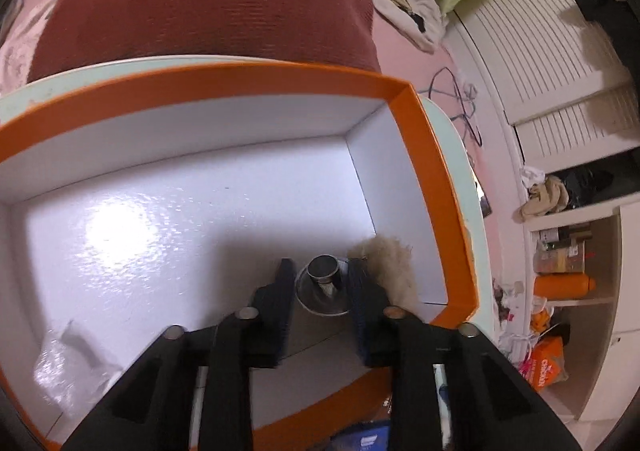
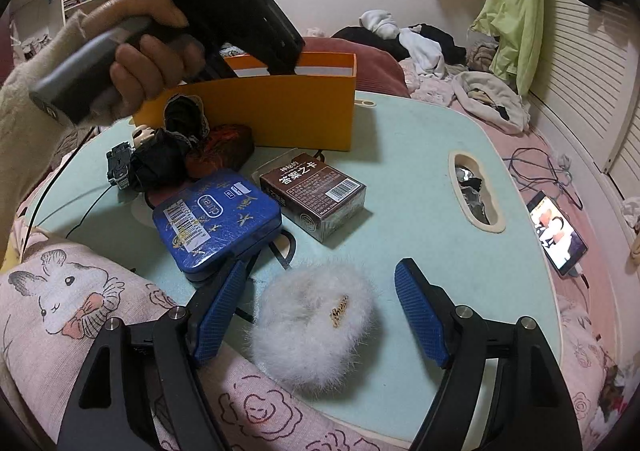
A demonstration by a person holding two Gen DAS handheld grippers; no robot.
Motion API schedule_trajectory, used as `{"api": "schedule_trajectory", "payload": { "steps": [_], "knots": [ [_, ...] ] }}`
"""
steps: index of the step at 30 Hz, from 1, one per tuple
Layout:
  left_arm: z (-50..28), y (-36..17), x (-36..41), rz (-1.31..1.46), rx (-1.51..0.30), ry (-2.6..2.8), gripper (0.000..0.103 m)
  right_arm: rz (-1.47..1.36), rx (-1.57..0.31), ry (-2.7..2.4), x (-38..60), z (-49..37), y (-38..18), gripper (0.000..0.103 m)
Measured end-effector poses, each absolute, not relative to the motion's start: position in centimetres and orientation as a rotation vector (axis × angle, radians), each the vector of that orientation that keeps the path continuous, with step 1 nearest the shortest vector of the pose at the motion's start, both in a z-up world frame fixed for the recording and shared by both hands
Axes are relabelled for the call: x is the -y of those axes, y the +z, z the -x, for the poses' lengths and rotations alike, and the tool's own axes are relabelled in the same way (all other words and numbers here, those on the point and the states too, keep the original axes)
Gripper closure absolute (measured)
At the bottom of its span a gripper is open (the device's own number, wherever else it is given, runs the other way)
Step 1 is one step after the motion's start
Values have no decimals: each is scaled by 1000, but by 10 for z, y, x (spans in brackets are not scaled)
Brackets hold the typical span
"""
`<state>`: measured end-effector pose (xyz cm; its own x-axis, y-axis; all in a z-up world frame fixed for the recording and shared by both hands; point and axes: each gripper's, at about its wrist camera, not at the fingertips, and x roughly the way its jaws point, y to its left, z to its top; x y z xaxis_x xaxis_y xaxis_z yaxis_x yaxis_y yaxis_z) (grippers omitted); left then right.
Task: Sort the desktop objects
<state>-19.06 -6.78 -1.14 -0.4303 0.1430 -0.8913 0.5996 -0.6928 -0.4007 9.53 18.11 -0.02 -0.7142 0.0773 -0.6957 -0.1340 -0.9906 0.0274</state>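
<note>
White fluff, soft and featherlight: the furry pompom (image 2: 310, 325) lies between our wide-open right tongs (image 2: 320, 315), untouched; we'd pinch its middle. Left tongs (image 1: 320, 283), nearly closed, hover inside the orange box (image 1: 436, 171).

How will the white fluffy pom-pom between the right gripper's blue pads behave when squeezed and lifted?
The white fluffy pom-pom looks soft, so it will probably compress between the pads. It seems light. Its long fur may slip, and the small gold charm could snag.

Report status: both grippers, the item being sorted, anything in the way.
Left gripper shut on small metal-capped trinket inside orange box. Right gripper open, straddling white fur puff. Blue tin close beside one finger.
</note>
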Motion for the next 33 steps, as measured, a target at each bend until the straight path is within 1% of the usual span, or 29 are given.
{"api": "schedule_trajectory", "payload": {
  "steps": [4, 7, 11, 13, 15, 19, 22, 24, 26, 28, 29, 30, 33],
  "knots": [
    [178, -2, 75, -1364, -1081, -2247, 81, 1133, -115, 2804, -181, -95, 0, 26],
    [158, 23, 79, -1225, -1103, -2325, 81, 1133, -116, 2803, -181, -95, -1, 26],
    [111, 61, 60, -1054, -1063, -2441, 81, 1132, -116, 2802, -181, -95, -1, 26],
    [83, 71, 43, -1020, -1031, -2489, 81, 1133, -116, 2802, -181, -95, -1, 26],
    [67, 70, 23, -1041, -979, -2539, 81, 1132, -117, 2802, -180, -95, -1, 26],
    [44, 41, -9, -1132, -822, -2564, 81, 1132, -117, 2800, -180, -95, -1, 25],
    [36, 18, -11, -1172, -759, -2529, 81, 1132, -117, 2800, -180, -95, -1, 25],
    [31, 14, -16, -1129, -704, -2555, 81, 1132, -117, 2799, -180, -95, -1, 25],
    [26, 21, -22, -1053, -669, -2590, 69, 1132, -118, 2799, -181, -95, -1, 25],
    [20, 32, -26, -965, -654, -2628, 35, 1132, -117, 2799, -180, -95, -1, 25],
    [15, 39, -26, -912, -637, -2629, 29, 1132, -118, 2799, -180, -95, -1, 25],
    [9, 45, -28, -868, -614, -2622, 27, 1131, -118, 2799, -181, -95, -1, 25],
    [-11, 51, -29, -838, -548, -2575, 26, 1131, -119, 2799, -181, -95, -2, 25]
  ]
}}
